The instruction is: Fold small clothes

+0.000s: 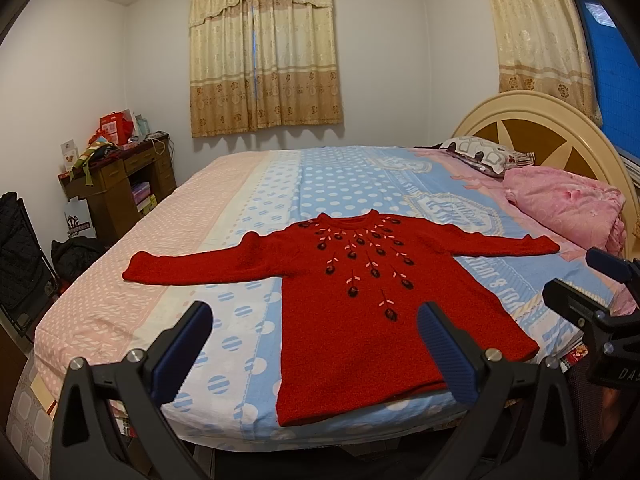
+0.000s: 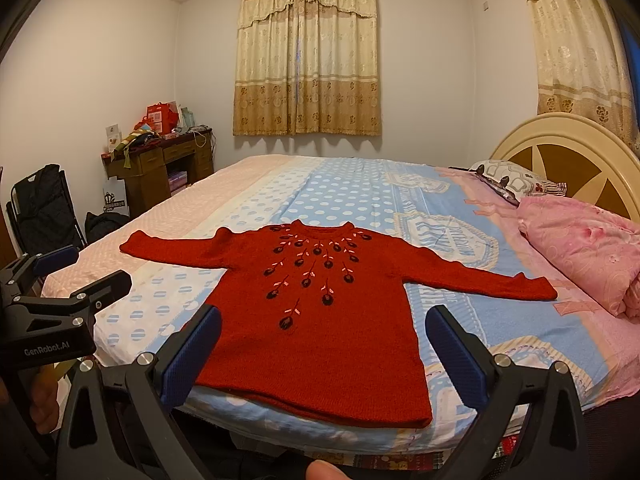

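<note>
A small red knit sweater (image 1: 360, 300) with dark embroidered flowers lies flat, front up, on the bed (image 1: 160, 300), both sleeves spread out, hem toward me at the near edge. It also shows in the right wrist view (image 2: 320, 340). My left gripper (image 1: 316, 328) is open and empty, held in the air in front of the hem. My right gripper (image 2: 324, 332) is open and empty too, also short of the hem. Each gripper shows at the edge of the other's view: the right one (image 1: 592, 280), the left one (image 2: 88, 272).
The bed has a pink and blue dotted sheet. A pink folded quilt (image 1: 568, 204) and a patterned pillow (image 1: 484, 154) lie at the headboard (image 1: 552, 128) on the right. A cluttered wooden desk (image 1: 120, 176) and dark bags (image 1: 24, 256) stand on the left.
</note>
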The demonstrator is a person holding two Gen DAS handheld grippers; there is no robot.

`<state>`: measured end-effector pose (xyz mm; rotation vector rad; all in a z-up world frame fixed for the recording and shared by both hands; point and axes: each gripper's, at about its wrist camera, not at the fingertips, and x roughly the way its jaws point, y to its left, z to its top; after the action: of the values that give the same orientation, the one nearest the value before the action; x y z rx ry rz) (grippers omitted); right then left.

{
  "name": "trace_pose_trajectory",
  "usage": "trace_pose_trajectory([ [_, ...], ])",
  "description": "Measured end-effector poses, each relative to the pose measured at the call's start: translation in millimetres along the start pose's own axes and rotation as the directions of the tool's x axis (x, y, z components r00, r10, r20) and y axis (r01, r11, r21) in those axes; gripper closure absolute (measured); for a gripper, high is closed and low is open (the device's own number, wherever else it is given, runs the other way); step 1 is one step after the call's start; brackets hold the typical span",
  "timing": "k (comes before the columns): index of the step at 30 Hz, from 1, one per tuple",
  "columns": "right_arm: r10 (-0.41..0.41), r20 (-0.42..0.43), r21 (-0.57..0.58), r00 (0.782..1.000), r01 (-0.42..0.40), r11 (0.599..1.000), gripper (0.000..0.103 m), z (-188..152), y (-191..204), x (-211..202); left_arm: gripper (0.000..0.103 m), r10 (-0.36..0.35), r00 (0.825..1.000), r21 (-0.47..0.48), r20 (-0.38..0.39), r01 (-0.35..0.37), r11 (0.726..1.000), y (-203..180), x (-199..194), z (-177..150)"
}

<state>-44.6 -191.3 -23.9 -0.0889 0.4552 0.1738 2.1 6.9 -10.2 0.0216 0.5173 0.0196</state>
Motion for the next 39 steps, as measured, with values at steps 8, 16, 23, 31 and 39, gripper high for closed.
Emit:
trace_pose_trajectory([
  [8, 0.000, -0.002, -0.002, 1.000, 0.000, 1.000, 0.001, -1, 1, 0, 0.000, 0.000, 1.000, 0.000, -0.001, 0.000, 1.000, -1, 0, 1],
  [16, 0.000, -0.002, -0.001, 1.000, 0.000, 1.000, 0.001, -2, 2, 1, 0.000, 0.000, 1.000, -0.002, -0.001, 0.000, 1.000, 2, 0, 0],
  [23, -0.001, -0.003, -0.002, 1.000, 0.001, 1.000, 0.001, -2, 2, 1, 0.000, 0.001, 1.000, -0.003, -0.001, -0.001, 1.000, 2, 0, 0],
  [31, 0.001, -0.009, -0.005, 1.000, -0.001, 1.000, 0.001, -8, 4, 6, 0.000, 0.005, 1.000, -0.008, -0.010, -0.005, 1.000, 10, 3, -5],
  [39, -0.010, 0.009, -0.024, 1.000, 0.010, 1.000, 0.001, -13, 0, 18, 0.000, 0.012, 0.999, 0.003, -0.039, -0.012, 1.000, 8, 18, -6],
])
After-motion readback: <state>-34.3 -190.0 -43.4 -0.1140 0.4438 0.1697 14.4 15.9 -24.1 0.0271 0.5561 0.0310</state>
